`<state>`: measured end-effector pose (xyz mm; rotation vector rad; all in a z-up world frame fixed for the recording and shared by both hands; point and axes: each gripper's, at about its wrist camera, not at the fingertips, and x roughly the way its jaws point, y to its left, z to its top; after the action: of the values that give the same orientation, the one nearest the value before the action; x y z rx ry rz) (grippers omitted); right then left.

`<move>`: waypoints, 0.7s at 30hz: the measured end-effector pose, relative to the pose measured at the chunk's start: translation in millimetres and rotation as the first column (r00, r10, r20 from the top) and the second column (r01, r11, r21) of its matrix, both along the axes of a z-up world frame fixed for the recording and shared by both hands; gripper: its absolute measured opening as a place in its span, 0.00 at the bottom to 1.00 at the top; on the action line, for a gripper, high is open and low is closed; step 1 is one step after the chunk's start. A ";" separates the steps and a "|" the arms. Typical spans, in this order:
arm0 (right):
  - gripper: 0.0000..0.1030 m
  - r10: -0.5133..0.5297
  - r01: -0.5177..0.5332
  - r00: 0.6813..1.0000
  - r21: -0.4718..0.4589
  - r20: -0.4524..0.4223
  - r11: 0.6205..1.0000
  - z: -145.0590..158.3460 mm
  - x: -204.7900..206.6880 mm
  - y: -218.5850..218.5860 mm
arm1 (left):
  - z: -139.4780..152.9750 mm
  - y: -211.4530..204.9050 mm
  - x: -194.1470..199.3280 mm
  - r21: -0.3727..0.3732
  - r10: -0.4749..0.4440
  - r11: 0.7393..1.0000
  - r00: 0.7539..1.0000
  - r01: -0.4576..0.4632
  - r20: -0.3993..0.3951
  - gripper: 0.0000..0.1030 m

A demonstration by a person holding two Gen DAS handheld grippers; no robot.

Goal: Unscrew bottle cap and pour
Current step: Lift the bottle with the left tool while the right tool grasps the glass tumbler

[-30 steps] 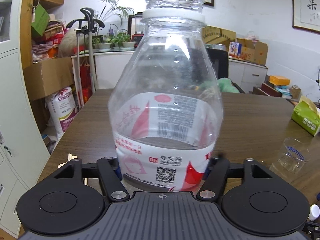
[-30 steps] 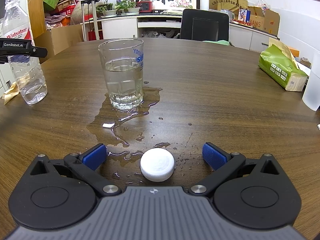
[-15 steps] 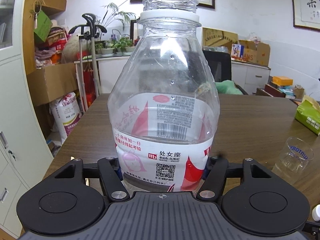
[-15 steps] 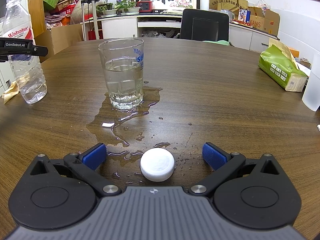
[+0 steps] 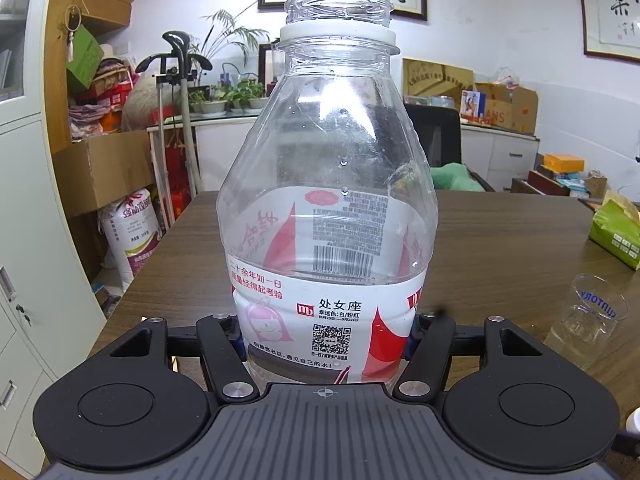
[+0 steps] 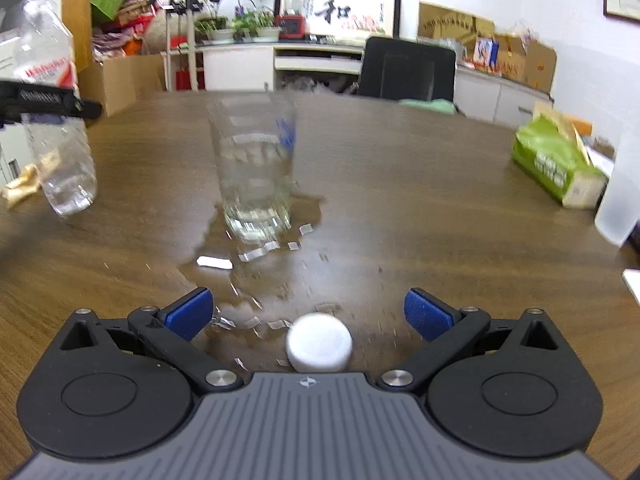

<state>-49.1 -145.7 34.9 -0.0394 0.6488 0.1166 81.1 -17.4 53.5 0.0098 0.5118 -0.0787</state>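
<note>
My left hand-held gripper (image 5: pixel 325 340) was clamped on the lower, labelled part of the clear plastic water bottle (image 5: pixel 328 216), uncapped and upright, its base just off or on the worktop, I could not tell which; with only a little water left near the bottom it should have been light, its thin walls soft enough to buckle under a hard squeeze and its drops making it slippery, so the stiffer labelled band was the place to hold; my right hand-held gripper (image 6: pixel 308 314) stood wide with nothing held, the white bottle cap (image 6: pixel 319 342) lying between its jaws, touching neither; beyond it the drinking glass (image 6: pixel 254 168), about half full and fragile, stood in a puddle (image 6: pixel 256 276) on the dark wooden worktop (image 6: pixel 420 200), a slick patch; a green tissue pack (image 6: pixel 556 172) lay at the right edge; behind were a black chair (image 6: pixel 406 68), cardboard boxes, potted plants and framed calligraphy in a cluttered office.
</note>
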 end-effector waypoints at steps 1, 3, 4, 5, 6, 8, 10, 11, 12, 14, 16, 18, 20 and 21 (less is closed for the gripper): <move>1.00 0.010 -0.010 1.000 0.000 0.011 1.000 5.0 0.6 1.7 | 0.0 0.5 0.4 -0.002 0.000 1.000 1.000 0.000 -0.001 0.61; 1.00 0.032 -0.032 0.999 -0.009 0.032 0.999 15.4 4.2 6.3 | 0.3 2.0 0.9 -0.006 0.000 1.000 1.000 -0.001 -0.003 0.62; 1.00 0.043 -0.042 0.998 -0.017 0.041 0.999 20.1 6.8 8.7 | 0.4 2.3 0.8 -0.008 0.001 1.000 1.000 -0.001 -0.004 0.62; 1.00 0.047 -0.046 0.998 -0.022 0.044 0.999 21.8 8.9 9.7 | 0.5 2.5 0.7 -0.010 0.001 1.000 1.000 -0.001 -0.004 0.62; 1.00 0.054 -0.053 0.997 -0.029 0.049 0.998 24.3 13.4 11.5 | 0.4 2.8 0.8 -0.012 0.002 1.000 1.000 -0.002 -0.005 0.62; 1.00 0.058 -0.057 0.997 -0.025 0.051 0.998 25.1 21.8 12.3 | 0.4 3.7 0.8 -0.016 0.004 1.000 1.000 -0.004 -0.006 0.62; 1.00 0.060 -0.059 0.997 -0.013 0.052 0.998 24.6 29.5 12.9 | 0.4 4.3 0.9 -0.016 0.004 1.000 1.000 -0.004 -0.004 0.62; 1.00 0.064 -0.064 0.997 -0.002 0.051 0.998 23.6 32.8 13.1 | 0.3 4.4 1.1 -0.016 0.004 1.000 1.000 -0.004 -0.002 0.62; 1.00 0.068 -0.068 0.996 0.008 0.050 0.998 22.7 36.2 13.4 | 0.2 4.5 1.2 -0.017 0.005 1.000 1.000 -0.005 -0.002 0.62; 1.00 0.077 -0.078 0.996 0.016 0.045 0.997 21.8 42.1 15.2 | -0.1 4.8 1.0 -0.018 0.005 1.000 1.000 -0.005 0.000 0.62; 1.00 0.087 -0.087 0.995 -0.004 0.040 0.996 21.6 51.2 20.2 | -0.6 5.1 0.7 -0.021 0.005 1.000 1.000 -0.005 0.002 0.63; 1.00 0.083 -0.082 0.996 -0.033 0.042 0.996 21.1 58.5 24.6 | -0.6 5.1 0.3 -0.021 0.005 1.000 1.000 -0.005 0.003 0.63; 0.99 0.079 -0.077 0.996 -0.041 0.052 0.996 21.1 64.4 26.9 | -0.8 4.8 -0.4 -0.020 0.005 1.000 1.000 -0.005 0.005 0.63; 0.96 0.079 -0.077 0.996 -0.033 0.052 0.996 20.7 69.7 26.9 | -0.8 5.0 -0.4 -0.021 0.006 1.000 1.000 -0.005 0.005 0.63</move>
<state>20.6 -118.8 55.6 -0.0972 0.5955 0.1805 80.7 -12.4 52.6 -0.0122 0.5059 -0.0787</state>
